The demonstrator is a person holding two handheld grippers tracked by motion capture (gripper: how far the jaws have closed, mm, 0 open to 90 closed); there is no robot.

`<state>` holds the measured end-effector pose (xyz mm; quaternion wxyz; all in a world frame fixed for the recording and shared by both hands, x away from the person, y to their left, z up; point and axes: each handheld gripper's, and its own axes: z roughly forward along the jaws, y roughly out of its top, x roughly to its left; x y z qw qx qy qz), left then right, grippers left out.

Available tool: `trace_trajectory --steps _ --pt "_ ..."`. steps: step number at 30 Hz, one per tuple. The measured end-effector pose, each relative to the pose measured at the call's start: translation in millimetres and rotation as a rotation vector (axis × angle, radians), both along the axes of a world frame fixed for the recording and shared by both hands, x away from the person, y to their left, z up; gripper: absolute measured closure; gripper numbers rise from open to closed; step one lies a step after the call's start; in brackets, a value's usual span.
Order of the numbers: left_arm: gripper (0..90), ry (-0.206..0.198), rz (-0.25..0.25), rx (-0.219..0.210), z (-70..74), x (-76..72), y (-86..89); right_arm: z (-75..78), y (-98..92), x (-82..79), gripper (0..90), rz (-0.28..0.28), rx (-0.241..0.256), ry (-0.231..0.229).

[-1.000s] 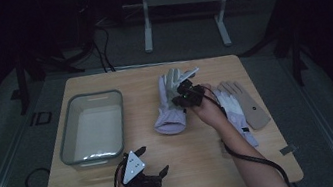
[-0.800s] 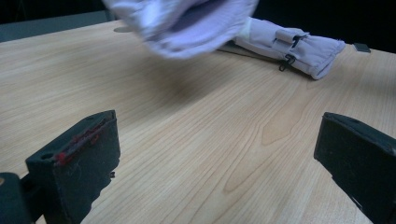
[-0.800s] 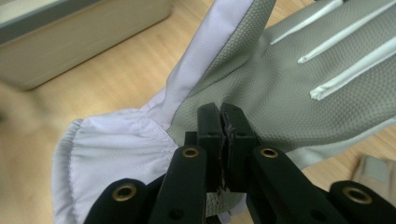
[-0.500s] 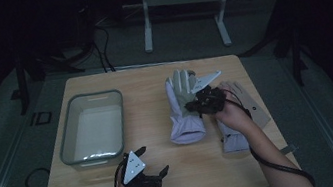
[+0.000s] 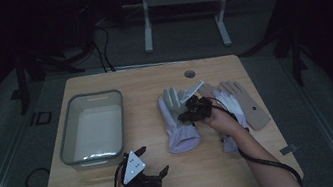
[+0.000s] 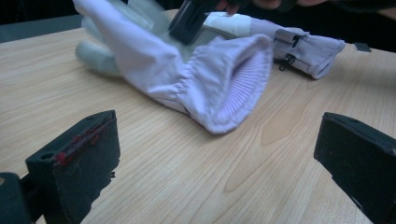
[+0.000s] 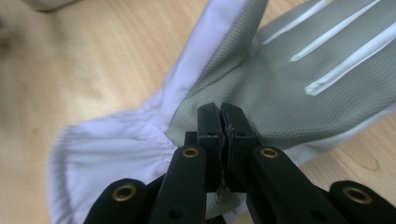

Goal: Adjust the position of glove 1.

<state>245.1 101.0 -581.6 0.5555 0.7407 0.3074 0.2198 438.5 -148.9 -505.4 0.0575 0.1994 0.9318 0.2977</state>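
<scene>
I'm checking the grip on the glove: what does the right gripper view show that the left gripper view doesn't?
Right gripper view: the right gripper with jaws pressed together on the lavender glove, at its grey textured palm. Left gripper view: the left gripper with jaws wide apart over bare table, the glove's open ribbed cuff, and a second glove behind. Both: that lavender glove on the wooden table.

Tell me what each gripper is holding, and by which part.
The right gripper pinches the lavender glove at its grey palm near the cuff; the left gripper holds nothing.

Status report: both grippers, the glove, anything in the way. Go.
Right gripper shut on lavender fabric glove with grey palm. Left gripper open, resting on wooden table. Second glove pair lies beside it; clear plastic bin apart, left.
</scene>
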Motion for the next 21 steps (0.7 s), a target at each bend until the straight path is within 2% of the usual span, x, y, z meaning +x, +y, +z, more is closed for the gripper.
trace_trajectory --steps 2,5,7,11,16,18,21 --pt "0.5 0.000 0.000 0.001 0.0 0.0 -0.2 -6.1 0.3 8.3 87.1 -0.009 -0.002 0.017" --pt "0.6 -0.003 -0.003 0.003 0.0 -0.2 -0.2 -12.6 -0.6 18.7 85.8 -0.016 -0.048 0.031" --pt "0.6 -0.002 -0.003 0.002 0.0 -0.2 -0.2 -16.4 -0.9 22.3 83.8 -0.016 -0.098 0.018" --pt "0.5 -0.002 -0.003 0.002 0.0 -0.1 -0.2 -20.1 -3.0 26.5 78.1 -0.031 -0.137 -0.005" --pt "0.5 -0.002 -0.004 0.002 0.0 -0.1 -0.1 -19.1 -7.7 26.5 68.9 -0.070 -0.110 0.012" --pt "0.6 -0.001 -0.003 0.001 0.0 -0.1 -0.1 -14.5 -10.4 23.6 63.6 -0.075 -0.095 0.023" --pt "0.5 -0.001 -0.004 0.001 0.0 0.0 -0.1 -3.8 -16.5 17.2 58.0 -0.079 -0.080 0.010"
